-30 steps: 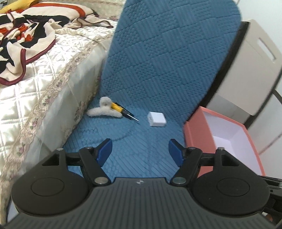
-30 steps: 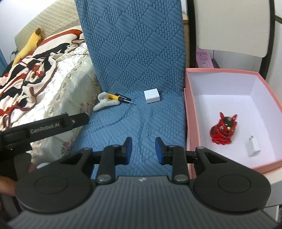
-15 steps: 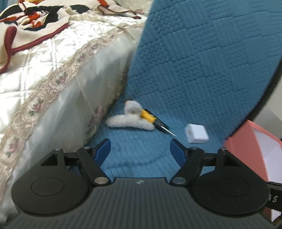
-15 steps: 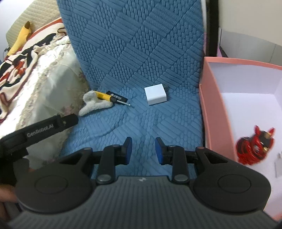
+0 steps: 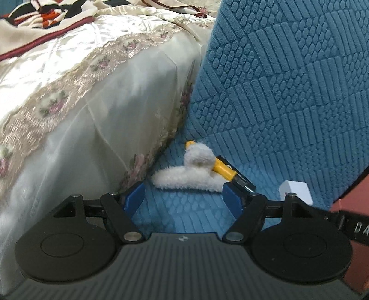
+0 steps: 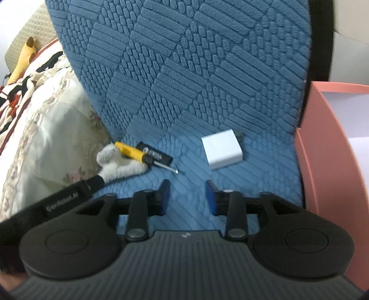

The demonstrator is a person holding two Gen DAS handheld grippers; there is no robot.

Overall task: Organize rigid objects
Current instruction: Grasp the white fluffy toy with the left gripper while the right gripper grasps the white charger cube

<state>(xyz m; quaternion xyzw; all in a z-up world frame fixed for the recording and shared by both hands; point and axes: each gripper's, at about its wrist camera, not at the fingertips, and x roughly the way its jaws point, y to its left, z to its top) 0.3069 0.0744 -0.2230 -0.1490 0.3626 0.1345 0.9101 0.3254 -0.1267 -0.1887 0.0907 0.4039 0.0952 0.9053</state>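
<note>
On the blue chair seat (image 6: 191, 184) a fluffy white hair clip (image 5: 186, 180) lies across a yellow screwdriver (image 6: 138, 153), the white charger block (image 6: 222, 150) nearby. The left gripper (image 5: 184, 198) hangs spread just before the clip; the right gripper (image 6: 188, 198), jaws just opening, holds nothing.

A chair (image 6: 184, 76) covered in blue quilted fabric with a raised patchwork texture fills the middle of both views, its back rising behind the seat. Just beside it on the left stands a bed (image 5: 69, 110) under a cream satin spread with a floral lace border; a striped blanket (image 5: 53, 13) lies rumpled on top. Soft, even light.
</note>
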